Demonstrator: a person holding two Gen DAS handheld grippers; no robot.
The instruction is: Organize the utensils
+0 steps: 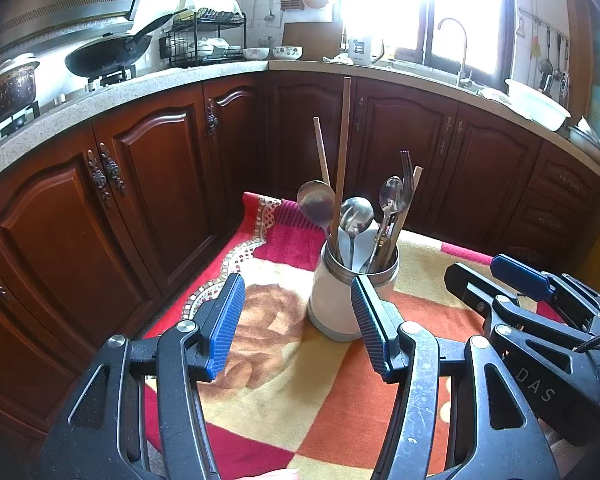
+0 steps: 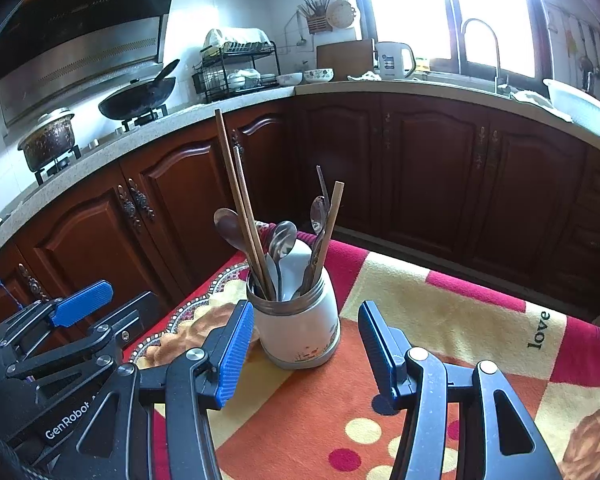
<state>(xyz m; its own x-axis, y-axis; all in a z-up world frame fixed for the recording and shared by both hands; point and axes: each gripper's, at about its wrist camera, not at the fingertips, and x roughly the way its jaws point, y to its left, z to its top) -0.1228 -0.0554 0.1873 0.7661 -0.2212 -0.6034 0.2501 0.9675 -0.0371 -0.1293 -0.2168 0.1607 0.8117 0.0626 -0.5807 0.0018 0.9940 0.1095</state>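
Both grippers are nearest us: left gripper [image 1: 298, 326] and right gripper [image 2: 302, 354], jaws apart, nothing between the pads, neither touching anything. Just beyond stands the utensil holder [image 1: 342, 300], upright on the blanket [image 1: 284, 376], nearer its far-left edge, w/ spoons [image 1: 356, 214] and chopsticks [image 1: 342, 152] already standing in it. No loose utensils in view, so we judge the sorting is about done or not begun. Next we'd need to find any strays. Cabinets [image 1: 152, 200] lie beyond.
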